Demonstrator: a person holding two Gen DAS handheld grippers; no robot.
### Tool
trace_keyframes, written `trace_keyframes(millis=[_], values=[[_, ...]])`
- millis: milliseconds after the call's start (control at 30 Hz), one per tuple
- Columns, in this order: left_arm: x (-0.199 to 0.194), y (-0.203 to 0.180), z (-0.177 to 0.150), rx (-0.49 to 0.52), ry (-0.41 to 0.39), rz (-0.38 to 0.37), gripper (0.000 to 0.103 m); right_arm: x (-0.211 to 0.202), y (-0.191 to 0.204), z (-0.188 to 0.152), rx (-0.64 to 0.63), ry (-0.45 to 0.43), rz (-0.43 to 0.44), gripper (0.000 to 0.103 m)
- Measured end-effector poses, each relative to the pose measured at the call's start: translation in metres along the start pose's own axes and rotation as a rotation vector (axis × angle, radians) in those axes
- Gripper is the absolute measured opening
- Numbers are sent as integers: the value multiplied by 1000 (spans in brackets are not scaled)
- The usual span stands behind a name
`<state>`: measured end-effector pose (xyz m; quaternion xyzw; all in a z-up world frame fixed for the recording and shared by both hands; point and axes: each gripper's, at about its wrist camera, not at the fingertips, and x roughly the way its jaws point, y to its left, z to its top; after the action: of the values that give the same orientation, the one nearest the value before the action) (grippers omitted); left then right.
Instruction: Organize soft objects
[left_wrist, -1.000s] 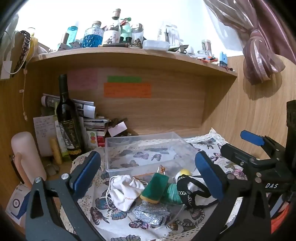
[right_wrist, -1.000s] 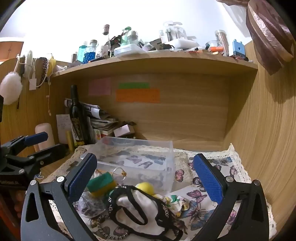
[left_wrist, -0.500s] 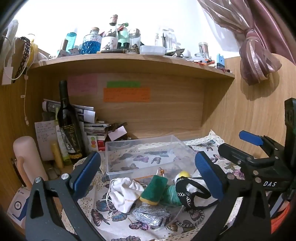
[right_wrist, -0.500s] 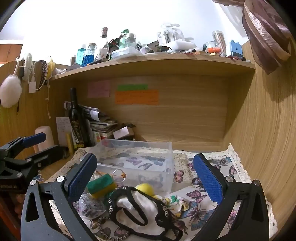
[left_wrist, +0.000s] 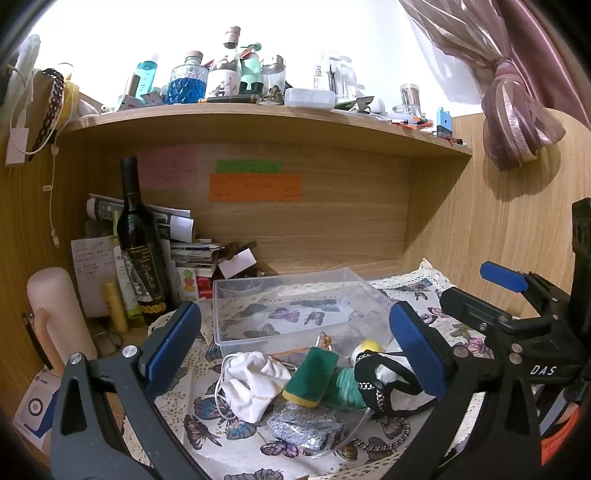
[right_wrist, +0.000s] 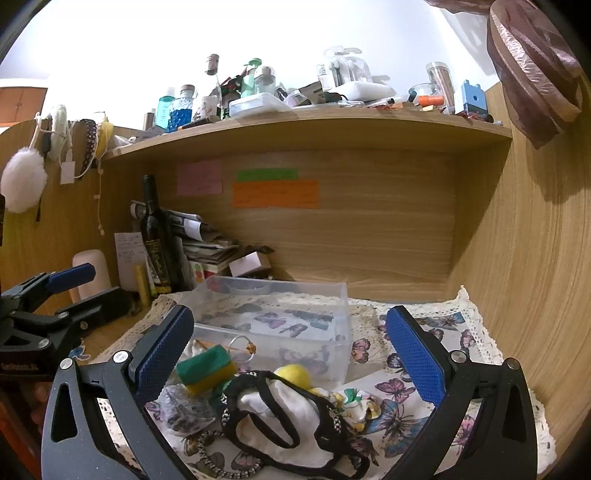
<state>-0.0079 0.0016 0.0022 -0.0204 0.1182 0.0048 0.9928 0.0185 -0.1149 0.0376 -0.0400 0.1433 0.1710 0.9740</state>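
Note:
A pile of soft things lies on the butterfly cloth (left_wrist: 207, 417) in front of a clear plastic box (left_wrist: 295, 306): a white drawstring pouch (left_wrist: 255, 380), a green and yellow sponge (left_wrist: 312, 376), a grey scrubber (left_wrist: 306, 428), a yellow ball (left_wrist: 369, 345) and a white cloth with black straps (right_wrist: 280, 417). My left gripper (left_wrist: 295, 350) is open and empty, above the pile. My right gripper (right_wrist: 291, 354) is open and empty, also above the pile; the sponge (right_wrist: 207, 369) and the box (right_wrist: 280, 317) show between its fingers.
A wine bottle (left_wrist: 138, 243), papers and a pale pink cylinder (left_wrist: 59, 317) stand at the left of the desk. A cluttered shelf (left_wrist: 258, 122) runs overhead. Wooden walls close the back and right. The right gripper's body (left_wrist: 517, 332) shows at the left view's right edge.
Both views have shifted slightly, showing a bit more of the shelf top. The objects on the cloth have not moved and both grippers stay open.

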Motion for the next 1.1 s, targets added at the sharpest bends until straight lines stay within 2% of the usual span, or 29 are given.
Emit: trace_keyframes(millis=[1100], values=[[1, 3, -4, -26, 12, -13, 103, -5, -1, 3, 15, -11, 16, 103]])
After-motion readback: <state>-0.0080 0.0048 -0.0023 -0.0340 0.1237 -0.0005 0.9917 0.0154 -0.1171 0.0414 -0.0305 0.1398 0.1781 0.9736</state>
